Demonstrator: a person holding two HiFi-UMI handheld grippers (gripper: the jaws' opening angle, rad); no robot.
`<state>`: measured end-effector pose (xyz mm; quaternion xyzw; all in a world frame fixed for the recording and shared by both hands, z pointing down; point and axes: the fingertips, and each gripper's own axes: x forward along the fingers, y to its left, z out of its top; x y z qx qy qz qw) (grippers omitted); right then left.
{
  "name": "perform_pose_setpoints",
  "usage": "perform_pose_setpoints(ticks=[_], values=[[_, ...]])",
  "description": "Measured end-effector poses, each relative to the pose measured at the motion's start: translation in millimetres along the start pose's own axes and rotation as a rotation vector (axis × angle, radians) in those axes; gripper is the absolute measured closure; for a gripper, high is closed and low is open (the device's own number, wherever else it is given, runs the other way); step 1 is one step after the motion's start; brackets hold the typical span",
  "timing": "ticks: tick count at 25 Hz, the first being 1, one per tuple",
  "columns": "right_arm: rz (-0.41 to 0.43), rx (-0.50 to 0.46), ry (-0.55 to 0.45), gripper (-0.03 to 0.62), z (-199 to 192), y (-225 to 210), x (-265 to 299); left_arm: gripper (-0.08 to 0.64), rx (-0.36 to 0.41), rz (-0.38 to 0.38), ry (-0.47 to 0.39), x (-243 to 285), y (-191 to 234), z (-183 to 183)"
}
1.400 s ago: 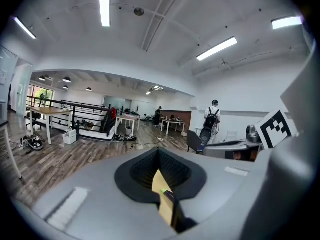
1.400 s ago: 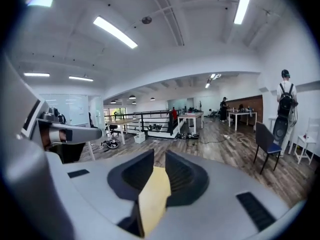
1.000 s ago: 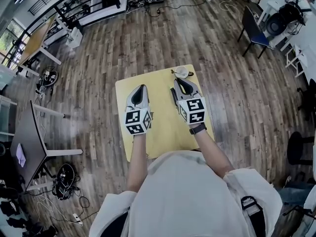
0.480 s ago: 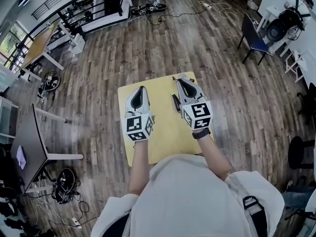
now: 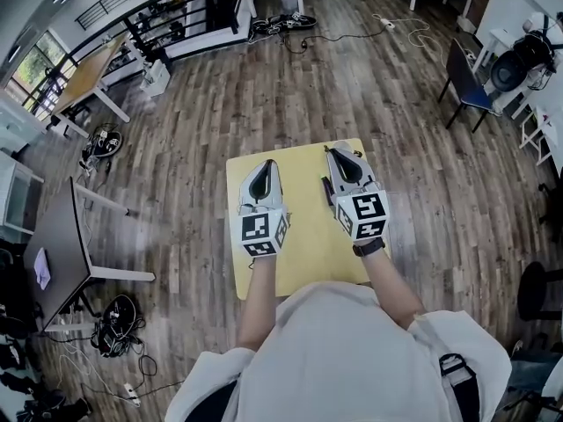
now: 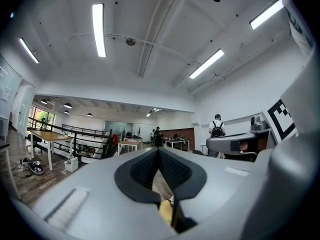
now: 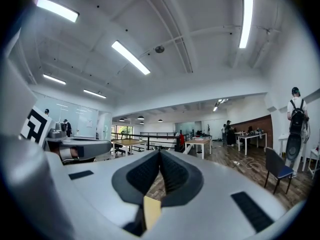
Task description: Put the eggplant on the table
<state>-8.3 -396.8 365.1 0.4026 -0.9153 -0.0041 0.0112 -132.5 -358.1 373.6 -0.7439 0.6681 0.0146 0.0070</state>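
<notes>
The eggplant [image 5: 326,190], dark and slim, lies on the yellow table [image 5: 299,236], just left of my right gripper's body. My right gripper [image 5: 335,151] hovers over the table's far right part, jaws shut with nothing between them. My left gripper [image 5: 267,163] is held beside it over the table's left half, also shut and empty. In the left gripper view the left gripper [image 6: 158,149] points level across the room, its pads meeting at the tip. The right gripper view shows the right gripper [image 7: 160,152] the same way. Neither gripper touches the eggplant.
A sliver of a small bowl [image 5: 357,153] shows at the table's far right corner, behind the right gripper. Wood floor surrounds the table. A dark desk [image 5: 53,253] stands to the left, a blue chair [image 5: 466,82] at the far right.
Both grippers have risen from the table top and look larger. The eggplant stays on the table beside the right gripper. The bowl is now mostly hidden behind that gripper.
</notes>
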Motion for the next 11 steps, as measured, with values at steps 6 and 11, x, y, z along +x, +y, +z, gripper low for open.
perform_pose_setpoints(ticks=[6, 11], values=[[0.003, 0.006, 0.006, 0.580, -2.8, 4.6, 0.9, 0.549, 0.002, 0.000, 0.006, -1.2, 3.3, 0.2], [-0.010, 0.010, 0.013, 0.580, -10.5, 3.1, -4.9, 0.549, 0.006, -0.012, 0.013, -4.7, -1.3, -6.3]])
